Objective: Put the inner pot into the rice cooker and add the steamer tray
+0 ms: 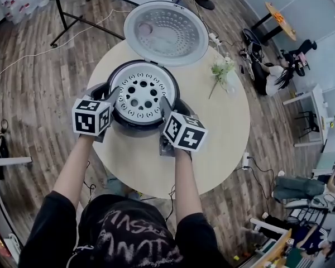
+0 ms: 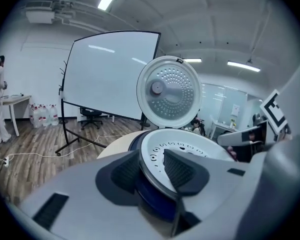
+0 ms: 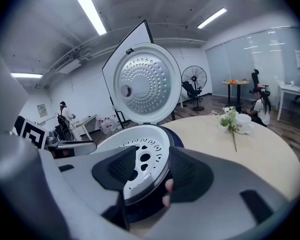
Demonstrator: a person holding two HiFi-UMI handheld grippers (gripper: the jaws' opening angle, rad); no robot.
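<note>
The white steamer tray (image 1: 139,94) sits level in the mouth of the rice cooker (image 1: 137,126), a round disc pierced with large holes at its centre and rings of small slots toward its rim. Being round, it has no long axis; its perforated face is turned straight up. In both gripper views a grey metal edge shows just under its rim, and I cannot see what lies beneath the tray.

The cooker stands on the far left part of the round table (image 1: 223,127). Its lid (image 1: 166,33) is thrown back on the far side, its dimpled inner face toward me.

My left gripper (image 1: 113,98) is at the tray's left edge and my right gripper (image 1: 166,108) at its near right edge. In each gripper view the jaws stand apart, one pad outside the cooker wall and one over the tray, with the rim running between them.

A sprig of flowers (image 1: 220,71) lies near the table's far right edge, well apart from the cooker, with a white cup (image 3: 244,124) beside it. A whiteboard (image 2: 110,74) on a stand and a floor fan (image 3: 194,79) stand beyond the table.
</note>
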